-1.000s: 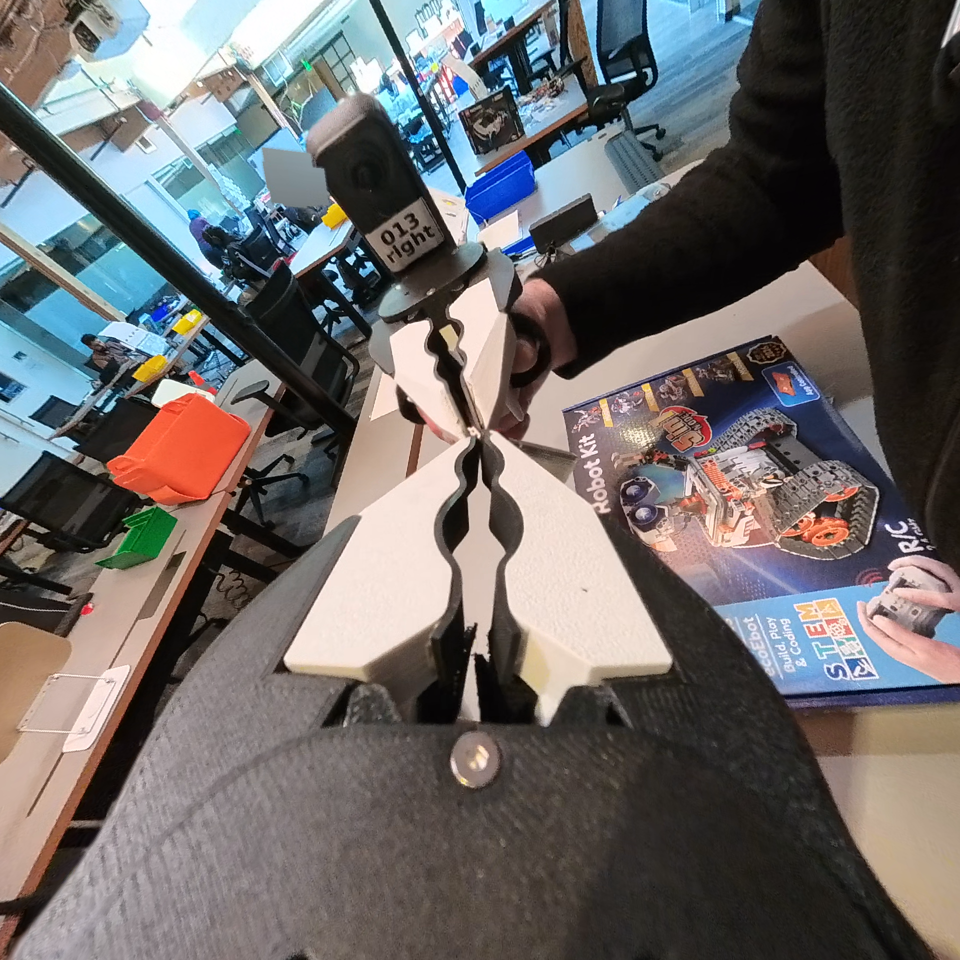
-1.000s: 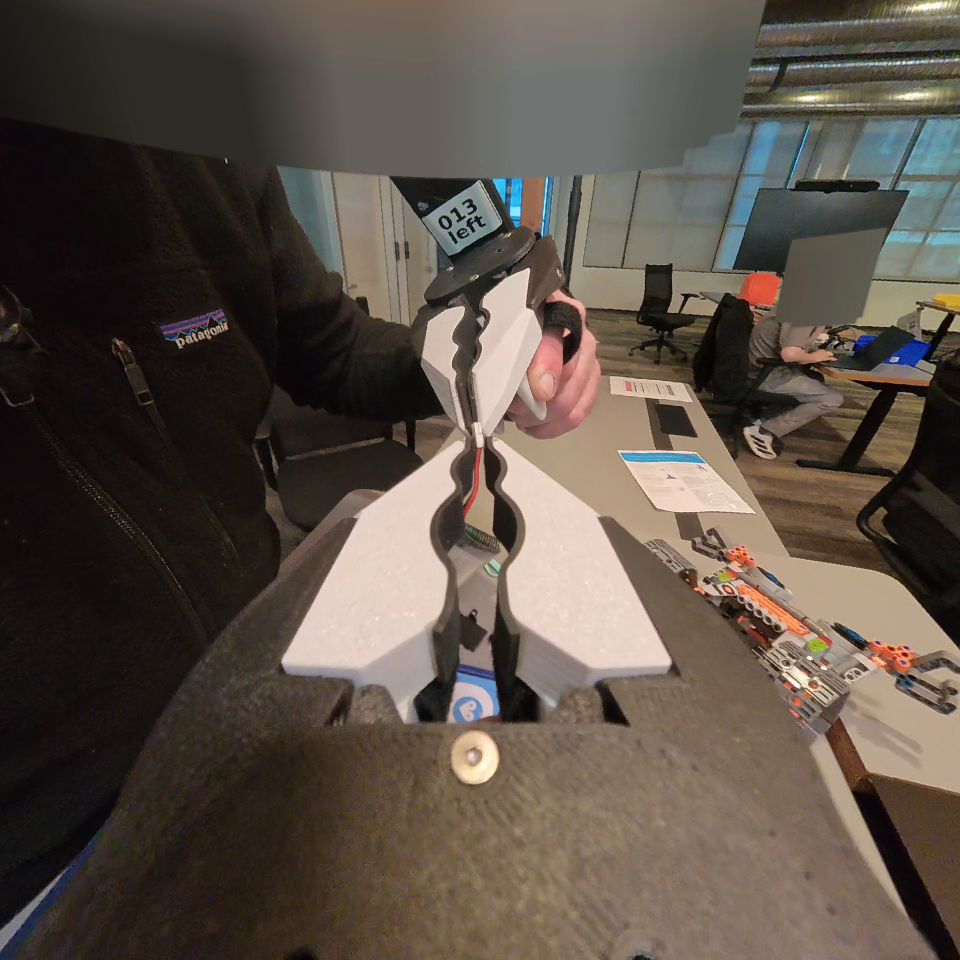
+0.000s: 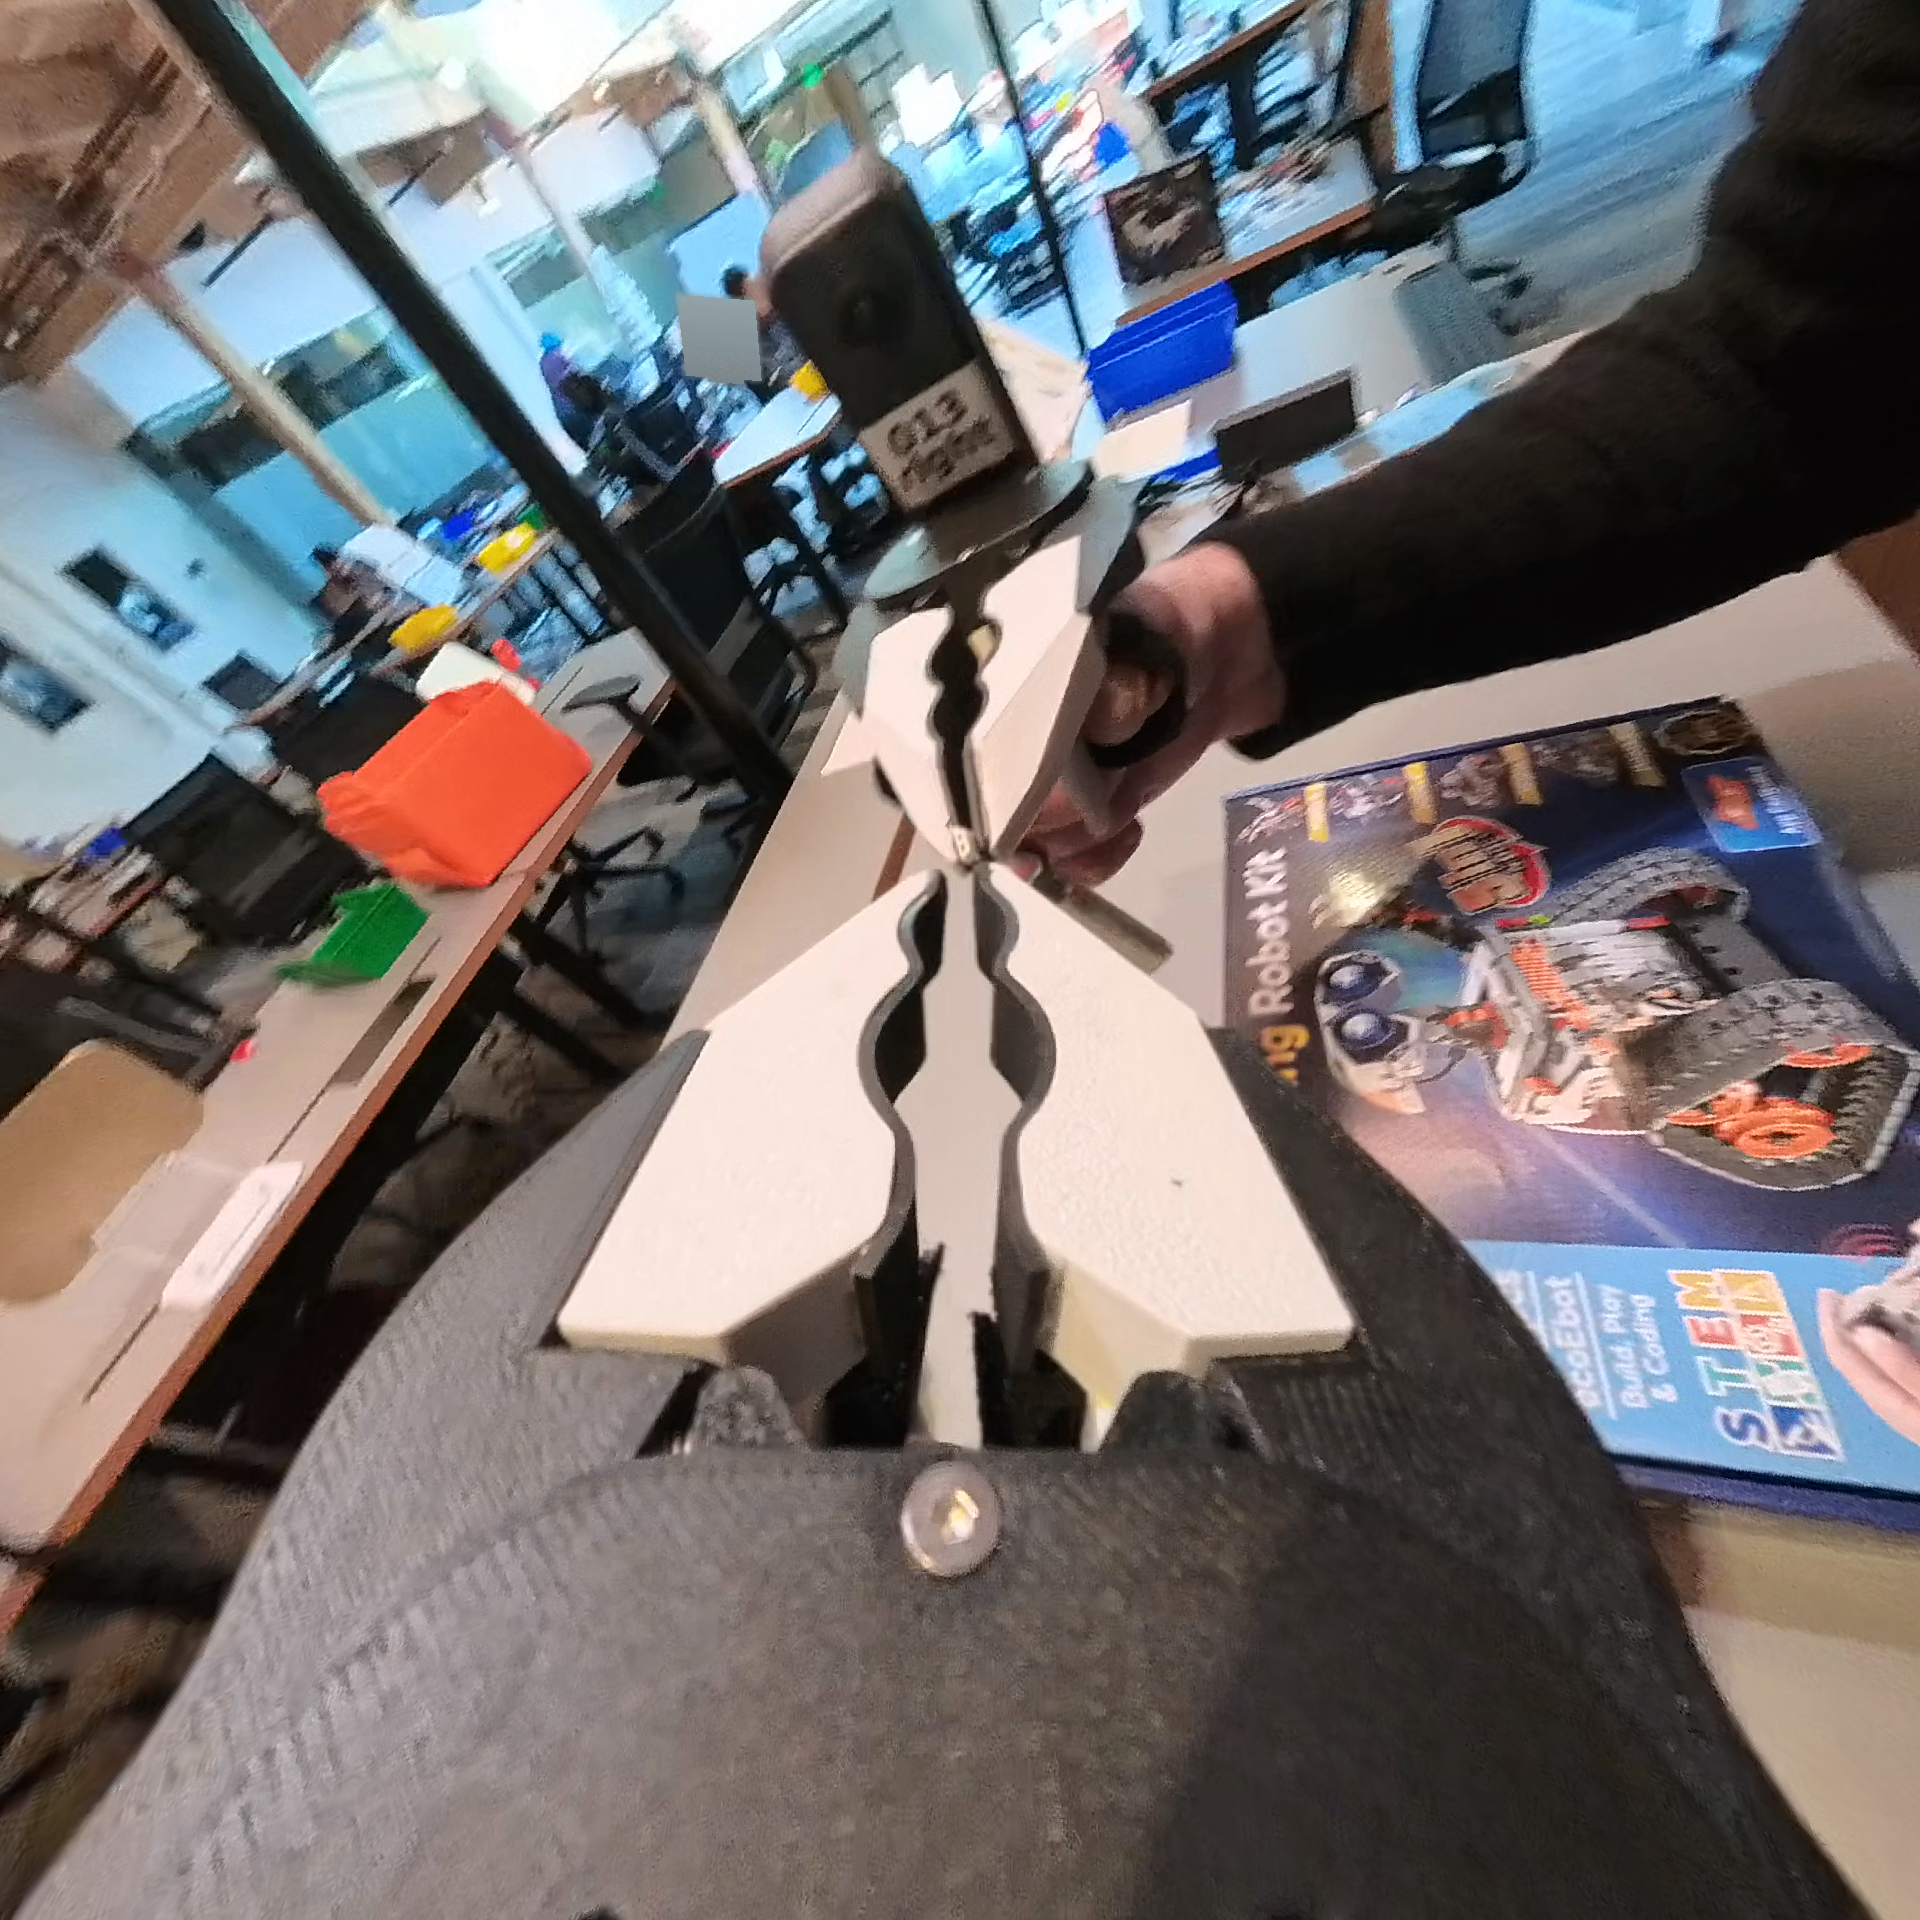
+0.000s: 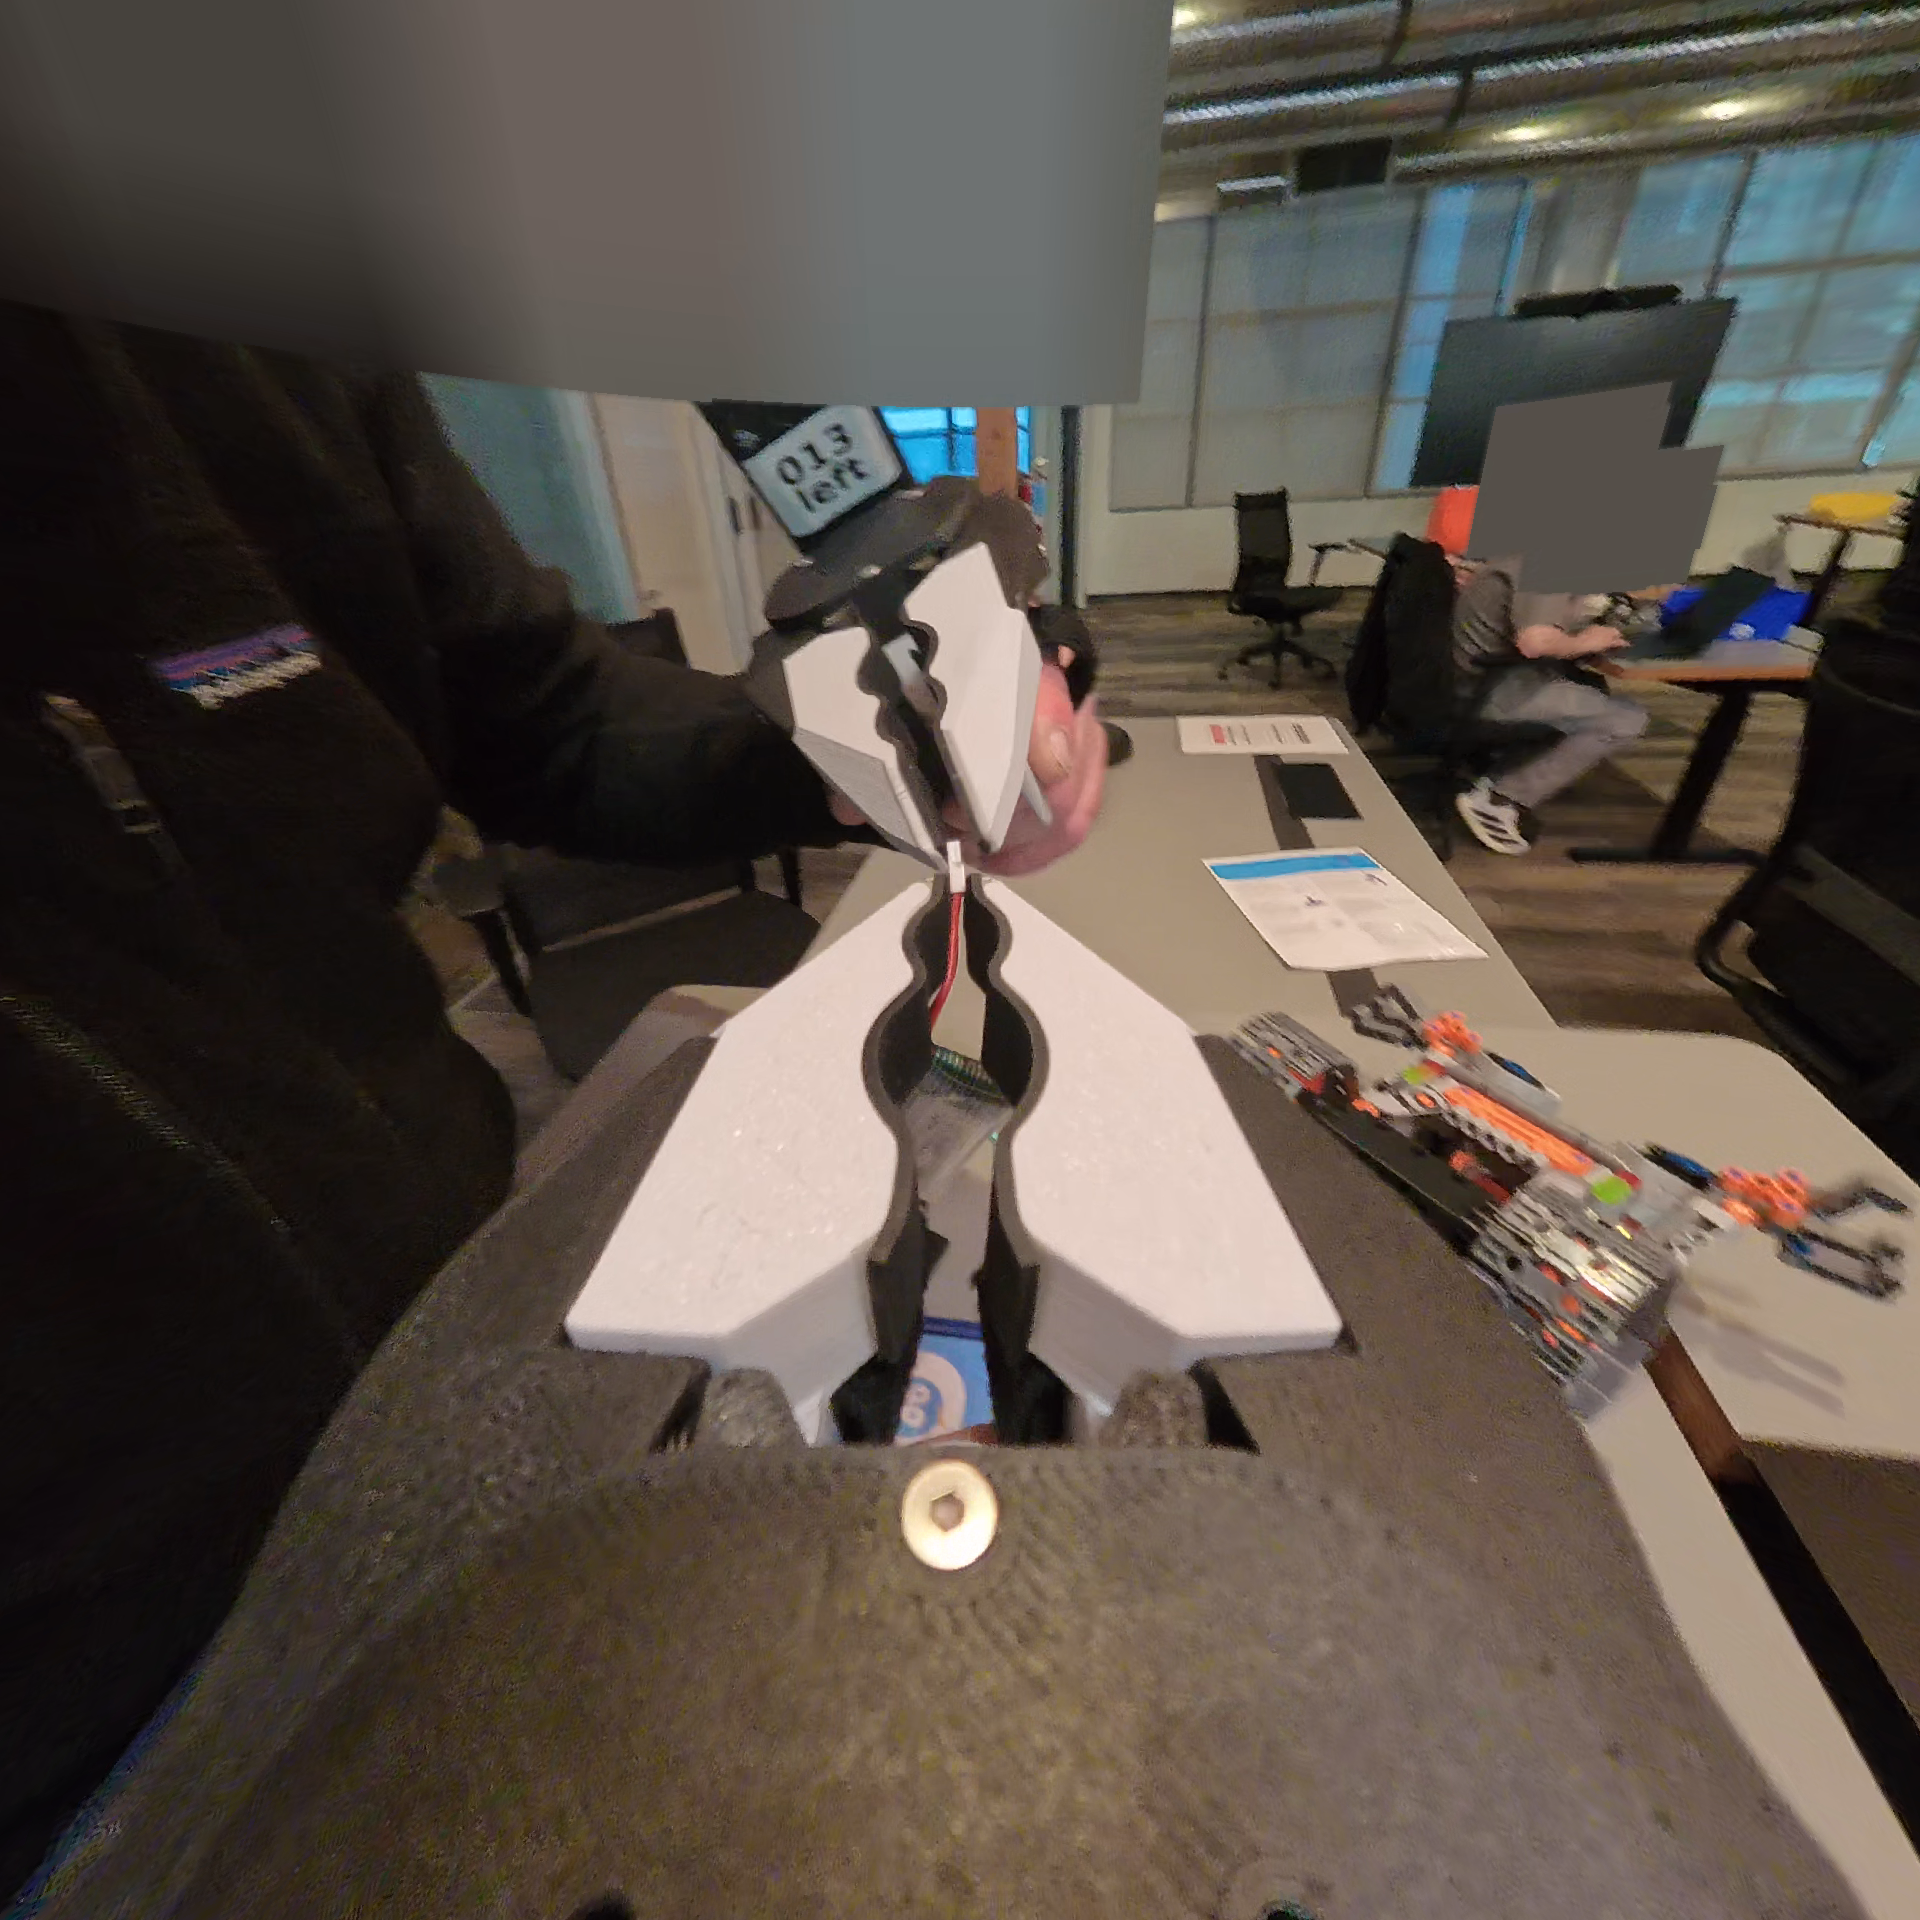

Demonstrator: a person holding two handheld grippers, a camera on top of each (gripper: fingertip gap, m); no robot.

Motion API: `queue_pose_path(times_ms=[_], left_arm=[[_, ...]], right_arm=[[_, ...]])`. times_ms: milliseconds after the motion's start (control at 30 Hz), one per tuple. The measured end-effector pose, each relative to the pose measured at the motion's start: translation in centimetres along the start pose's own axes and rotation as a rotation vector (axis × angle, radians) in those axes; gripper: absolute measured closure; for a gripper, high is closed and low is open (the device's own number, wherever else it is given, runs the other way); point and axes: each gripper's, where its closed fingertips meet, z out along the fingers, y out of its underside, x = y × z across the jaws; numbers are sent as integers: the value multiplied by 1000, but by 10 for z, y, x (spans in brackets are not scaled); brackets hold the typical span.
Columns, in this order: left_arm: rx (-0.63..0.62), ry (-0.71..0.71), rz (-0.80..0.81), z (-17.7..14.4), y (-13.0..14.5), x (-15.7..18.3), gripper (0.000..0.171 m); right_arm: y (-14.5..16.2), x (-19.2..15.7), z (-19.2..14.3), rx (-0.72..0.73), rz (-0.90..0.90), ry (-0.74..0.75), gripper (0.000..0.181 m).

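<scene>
My two grippers meet tip to tip in the air above a pale table (image 4: 1143, 831). My right gripper (image 4: 956, 883) is shut on a thin red wire (image 4: 951, 956) that ends in a small white connector (image 4: 954, 862) at its tips. A small silvery part with a green edge (image 4: 951, 1117) hangs on the wire below its fingers. My left gripper (image 3: 961, 878) has its jaws almost together, with its tips on the far end of the same connector (image 3: 964, 842). The left gripper (image 4: 940, 836) also shows tilted in the right wrist view, and the right gripper (image 3: 971, 847) in the left wrist view.
A blue kit box (image 3: 1558, 1091) lies on the table under the right arm. A tracked model of black, grey and orange pieces (image 4: 1507, 1174) and paper sheets (image 4: 1340, 914) lie farther along. An orange bin (image 3: 447, 790) sits on a side desk. A person sits at a far desk (image 4: 1527, 675). My left and right fingertips are right by each other.
The grippers stay tip to tip on the connector. In the right wrist view the left gripper now leans over more. Both views have shifted slightly and are blurred.
</scene>
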Motion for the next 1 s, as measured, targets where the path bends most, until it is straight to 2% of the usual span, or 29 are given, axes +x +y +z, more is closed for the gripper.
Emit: queue_pose_path(times_ms=[100, 200, 367, 500, 667, 700, 833, 1000], left_arm=[[-93, -136, -65, -6, 32, -20, 164], [-276, -274, -95, -9, 84, -35, 161], [-589, -324, -11, -6, 161, -34, 156], [-737, -327, -6, -2, 190, -32, 151], [-976, -265, 188, 7, 214, -35, 146], [-1030, -255, 229, 7, 221, -36, 140], [-1182, -114, 384, 7, 240, -29, 144], [-1276, 7, 564, 12, 243, -39, 152]], right_arm=[[18, 21, -2, -68, -16, 84, 181], [41, 41, -2, -161, -50, 152, 181], [88, 73, 7, -308, -65, 237, 181], [120, 87, 15, -387, -72, 241, 181], [142, 97, 19, -388, -43, 234, 181], [144, 98, 20, -384, -39, 235, 181], [153, 99, 21, -377, -36, 232, 181], [156, 99, 20, -367, -37, 231, 181]])
